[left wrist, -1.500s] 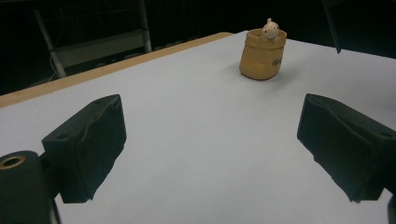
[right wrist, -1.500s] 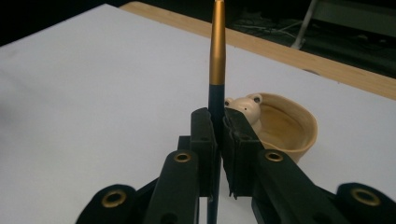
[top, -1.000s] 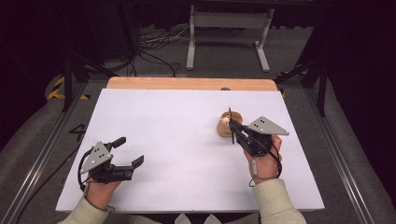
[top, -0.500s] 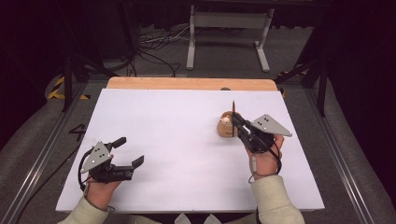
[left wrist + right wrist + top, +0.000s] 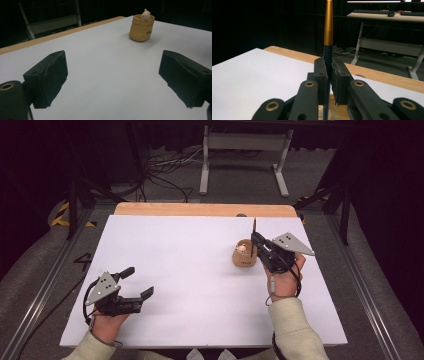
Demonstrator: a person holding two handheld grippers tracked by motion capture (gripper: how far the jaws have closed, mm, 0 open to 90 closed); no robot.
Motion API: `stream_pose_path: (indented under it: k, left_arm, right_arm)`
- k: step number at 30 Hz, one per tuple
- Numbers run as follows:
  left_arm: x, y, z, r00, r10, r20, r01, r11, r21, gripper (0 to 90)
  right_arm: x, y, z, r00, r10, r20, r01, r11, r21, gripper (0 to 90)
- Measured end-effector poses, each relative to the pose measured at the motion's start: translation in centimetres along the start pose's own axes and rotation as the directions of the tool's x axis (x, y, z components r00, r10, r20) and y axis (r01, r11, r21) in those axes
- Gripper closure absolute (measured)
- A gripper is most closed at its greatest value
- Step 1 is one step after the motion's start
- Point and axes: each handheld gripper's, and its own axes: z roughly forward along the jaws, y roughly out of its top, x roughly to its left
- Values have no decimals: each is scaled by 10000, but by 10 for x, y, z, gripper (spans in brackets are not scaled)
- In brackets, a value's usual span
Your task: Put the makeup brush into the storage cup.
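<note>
Black right gripper (image 5: pixel 327 75) pinches pen (image 5: pixel 328 30) upright, tip over tan pot (image 5: pixel 244 255), apparently so it drops straight in. Left gripper (image 5: pixel 136 287), jaws spread and empty, rests well apart on white table (image 5: pixel 190 270), likely idle.

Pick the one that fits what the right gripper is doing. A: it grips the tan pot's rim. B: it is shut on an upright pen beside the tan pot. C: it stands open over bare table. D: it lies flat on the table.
B: in the right gripper view the right gripper clamps the pen upright, and the high view shows it beside the tan pot.
</note>
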Motion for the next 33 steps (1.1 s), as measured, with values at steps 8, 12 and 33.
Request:
stream_pose_path:
  k: [8, 12, 33]
  left_arm:
    - [0, 0, 0, 10000, -9, -21, 9, 10000, -8, 92]
    - [0, 0, 0, 10000, -8, -23, 7, 10000, -13, 92]
    - [2, -1, -1, 10000, -86, -39, 86, 10000, -10, 92]
  right_arm:
    - [-9, 2, 13, 9997, -72, 230, 72, 10000, -1, 827]
    - [-14, 1, 19, 9994, 83, 345, -85, 10000, 51, 826]
    - [-19, -3, 38, 9981, -64, 612, 64, 10000, 0, 822]
